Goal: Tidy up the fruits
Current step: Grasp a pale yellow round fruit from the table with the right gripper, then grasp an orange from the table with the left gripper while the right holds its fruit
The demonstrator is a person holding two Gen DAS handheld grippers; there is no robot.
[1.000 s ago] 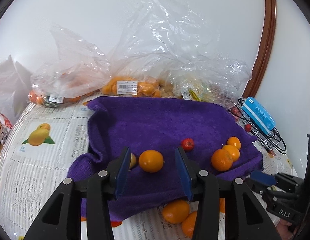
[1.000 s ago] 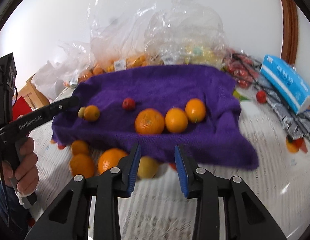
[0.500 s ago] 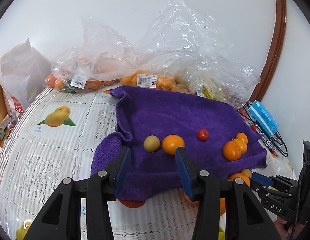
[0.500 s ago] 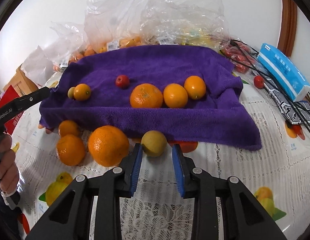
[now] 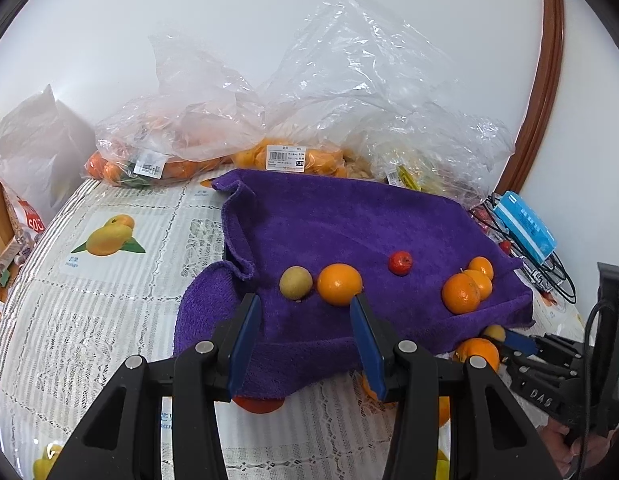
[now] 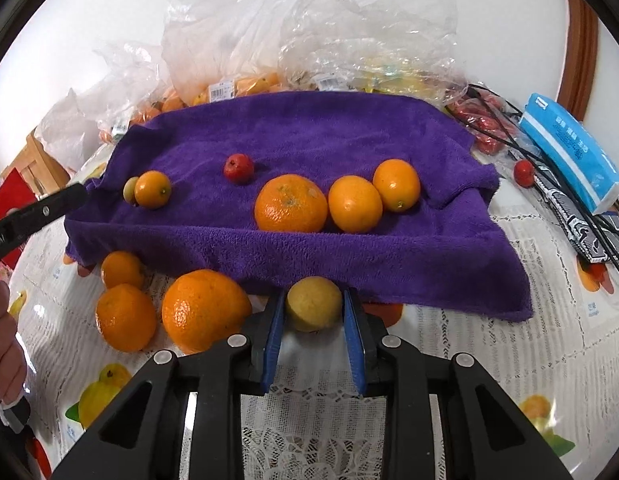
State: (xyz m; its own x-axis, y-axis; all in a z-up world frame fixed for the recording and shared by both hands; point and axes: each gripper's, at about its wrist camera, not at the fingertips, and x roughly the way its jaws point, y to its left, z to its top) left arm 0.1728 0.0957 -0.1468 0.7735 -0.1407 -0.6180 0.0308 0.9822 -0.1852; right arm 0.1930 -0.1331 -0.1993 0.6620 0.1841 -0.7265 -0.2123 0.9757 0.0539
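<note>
Underneath, a lace tablecloth (image 6: 449, 360) carries the purple towel (image 6: 309, 128).

The worktop (image 6: 449, 360) wears a white lace cloth printed with fruit pictures. A purple towel (image 6: 309, 132) lies across its middle, with clear bags (image 5: 213, 128) of fruit along the far edge by the wall and a blue packet (image 6: 569, 148) and black cables (image 6: 589, 216) at the right. On the lace just before the towel's near edge lie three oranges (image 6: 205, 308) and a yellow fruit (image 6: 313, 308), and one small red fruit (image 6: 524, 172) sits near the cables.
</note>
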